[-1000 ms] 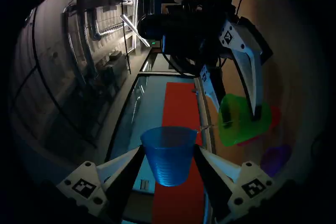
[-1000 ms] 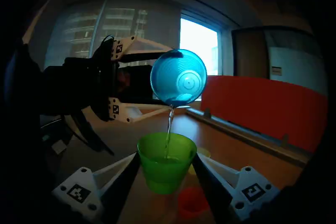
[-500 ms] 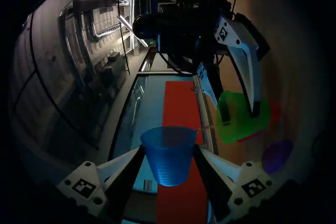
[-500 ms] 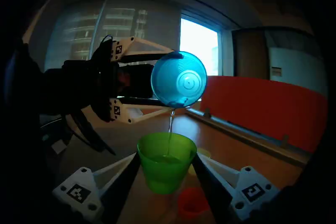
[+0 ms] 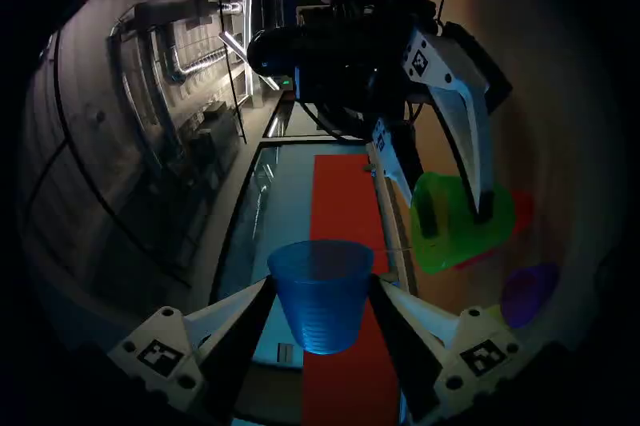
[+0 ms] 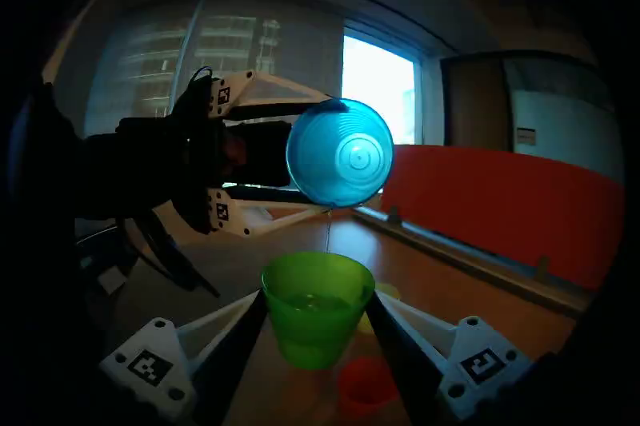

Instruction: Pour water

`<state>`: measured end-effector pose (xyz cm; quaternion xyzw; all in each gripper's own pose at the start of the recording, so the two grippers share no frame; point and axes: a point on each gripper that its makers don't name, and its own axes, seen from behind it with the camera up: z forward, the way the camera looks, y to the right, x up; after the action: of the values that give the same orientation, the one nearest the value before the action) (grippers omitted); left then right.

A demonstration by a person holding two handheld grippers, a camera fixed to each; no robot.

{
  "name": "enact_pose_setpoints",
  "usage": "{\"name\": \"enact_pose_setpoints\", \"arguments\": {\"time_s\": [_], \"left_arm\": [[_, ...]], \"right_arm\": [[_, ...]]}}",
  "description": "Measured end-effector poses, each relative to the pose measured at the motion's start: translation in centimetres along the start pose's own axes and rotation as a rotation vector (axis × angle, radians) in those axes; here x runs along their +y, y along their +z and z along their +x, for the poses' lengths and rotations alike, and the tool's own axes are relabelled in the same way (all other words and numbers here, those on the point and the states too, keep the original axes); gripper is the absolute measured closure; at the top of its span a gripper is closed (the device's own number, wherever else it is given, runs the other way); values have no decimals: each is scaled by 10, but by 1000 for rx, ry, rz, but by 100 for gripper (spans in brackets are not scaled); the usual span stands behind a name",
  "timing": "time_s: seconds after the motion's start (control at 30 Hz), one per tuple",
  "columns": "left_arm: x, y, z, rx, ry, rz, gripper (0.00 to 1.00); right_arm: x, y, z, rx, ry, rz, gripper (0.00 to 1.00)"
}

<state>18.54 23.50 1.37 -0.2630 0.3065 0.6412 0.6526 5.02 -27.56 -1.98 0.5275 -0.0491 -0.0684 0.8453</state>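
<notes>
The left gripper (image 5: 322,286) clamps the blue cup (image 5: 322,306) between its 2 fingers, tipped on its side directly above the green cup (image 6: 318,314). The right gripper (image 6: 318,298) grips that cup, water inside, over the desk (image 6: 456,286), short of its edge along the red partition (image 6: 512,202).

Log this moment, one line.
left tool: shut on blue cup, tipped | right tool: shut on green cup, part filled | water: thin trickle
</notes>
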Motion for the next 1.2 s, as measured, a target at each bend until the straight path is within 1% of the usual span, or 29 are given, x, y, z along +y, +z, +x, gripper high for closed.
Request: {"name": "enact_pose_setpoints", "arguments": {"time_s": [0.4,0.5,0.6,0.9,1.0,1.2], "left_arm": [[-1,-1,1,1,2,3,17],[-1,-2,2,1,-3,5,17],[-2,-3,2,-1,-18,6,17],[0,-7,-1,-13,-82,5,17],[0,-7,-4,-25,-118,8,17],[0,-8,-7,-34,-218,17,17]], "right_arm": [[0,-1,1,1,-3,-2,11],[0,0,1,1,-3,-1,12],[0,0,2,2,-4,-1,12],[1,-1,3,6,-3,-6,11],[2,-2,3,8,-4,-8,11],[2,-3,5,10,-4,-12,11]]}}
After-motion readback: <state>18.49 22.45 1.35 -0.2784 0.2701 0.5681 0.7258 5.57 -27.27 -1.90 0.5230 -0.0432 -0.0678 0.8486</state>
